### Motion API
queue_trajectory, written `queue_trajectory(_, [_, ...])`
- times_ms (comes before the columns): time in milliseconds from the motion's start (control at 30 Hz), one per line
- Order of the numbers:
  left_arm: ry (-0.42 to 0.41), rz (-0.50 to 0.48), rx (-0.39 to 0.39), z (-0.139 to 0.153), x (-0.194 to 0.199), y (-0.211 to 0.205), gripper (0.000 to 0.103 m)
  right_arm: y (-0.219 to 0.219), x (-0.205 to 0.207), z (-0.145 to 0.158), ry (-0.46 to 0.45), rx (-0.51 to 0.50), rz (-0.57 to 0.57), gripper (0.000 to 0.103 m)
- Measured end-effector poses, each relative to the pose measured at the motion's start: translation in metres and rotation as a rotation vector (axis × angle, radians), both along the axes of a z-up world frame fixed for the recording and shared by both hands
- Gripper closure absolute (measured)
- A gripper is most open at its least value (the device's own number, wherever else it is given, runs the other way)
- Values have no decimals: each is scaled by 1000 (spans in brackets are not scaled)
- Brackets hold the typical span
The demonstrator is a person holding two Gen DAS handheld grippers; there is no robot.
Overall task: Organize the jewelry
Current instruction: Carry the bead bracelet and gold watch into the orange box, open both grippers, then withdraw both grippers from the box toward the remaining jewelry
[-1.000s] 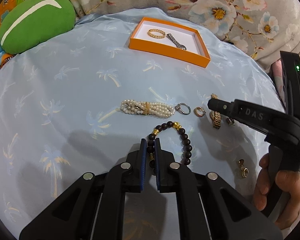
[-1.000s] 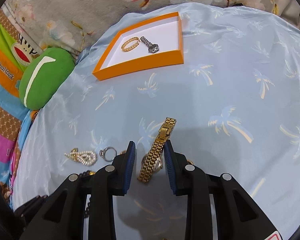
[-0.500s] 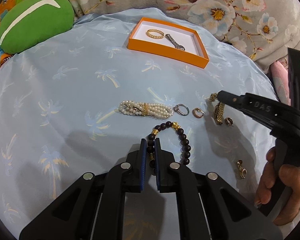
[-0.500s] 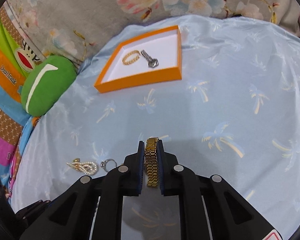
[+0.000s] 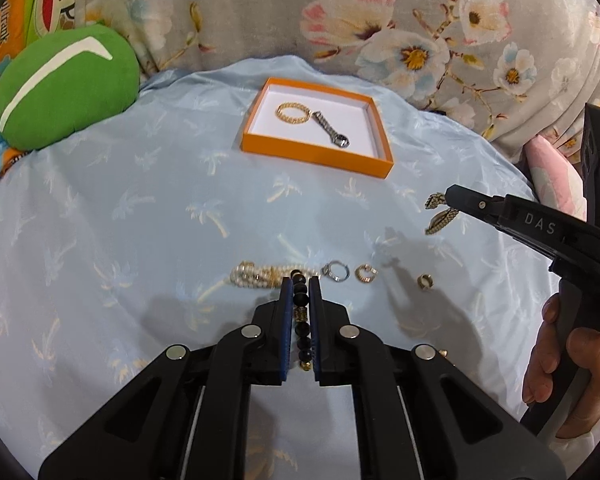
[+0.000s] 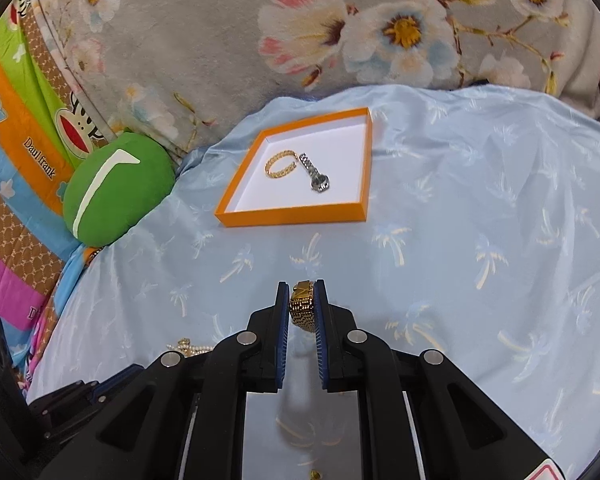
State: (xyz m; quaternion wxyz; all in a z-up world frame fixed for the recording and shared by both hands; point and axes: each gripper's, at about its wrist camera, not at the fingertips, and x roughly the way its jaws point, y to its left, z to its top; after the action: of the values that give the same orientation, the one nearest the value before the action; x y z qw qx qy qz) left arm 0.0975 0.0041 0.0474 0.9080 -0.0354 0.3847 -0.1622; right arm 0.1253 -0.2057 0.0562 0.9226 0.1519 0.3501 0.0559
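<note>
My left gripper (image 5: 300,286) is shut on a dark bead bracelet (image 5: 301,304) and holds it above the blue cloth. My right gripper (image 6: 302,292) is shut on a gold watch band (image 6: 302,308), which also shows hanging from it in the left wrist view (image 5: 439,216). The orange tray (image 5: 256,112) at the far side holds a gold chain bracelet (image 5: 292,112) and a silver watch (image 5: 332,133); the tray also shows in the right wrist view (image 6: 292,216). A pearl bracelet (image 5: 254,275), a silver ring (image 5: 335,271) and two gold ear cuffs (image 5: 366,272) lie on the cloth.
A green cushion (image 5: 60,84) lies at the far left. Floral bedding (image 5: 420,20) rises behind the tray. A pink item (image 5: 552,164) sits at the right edge. Another small gold piece (image 5: 443,353) lies near the left gripper's right side.
Both grippers have lifted with their jewelry. The bead bracelet has left the cloth in my left gripper. The gold watch band has risen off the cloth in my right gripper.
</note>
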Motion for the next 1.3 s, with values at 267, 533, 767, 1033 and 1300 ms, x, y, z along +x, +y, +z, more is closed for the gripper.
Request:
queue_trajectory(267, [-72, -34, -1, 41, 43, -8, 96, -6, 38, 27, -48, -13, 28, 92])
queue_trajectory(533, [-136, -40, 26, 61, 134, -32, 96, -18, 124, 36, -50, 3, 48, 92])
queue_trajectory(767, [-123, -32, 26, 46, 223, -57, 96, -20, 210, 20, -41, 6, 74, 92])
queue_trajectory(1033, [-48, -13, 41, 1, 289, -76, 96, -25, 266, -19, 22, -48, 70, 91])
queue_trajectory(1300, [-93, 68, 13, -4, 277, -61, 36, -50, 242, -23, -22, -74, -4, 83])
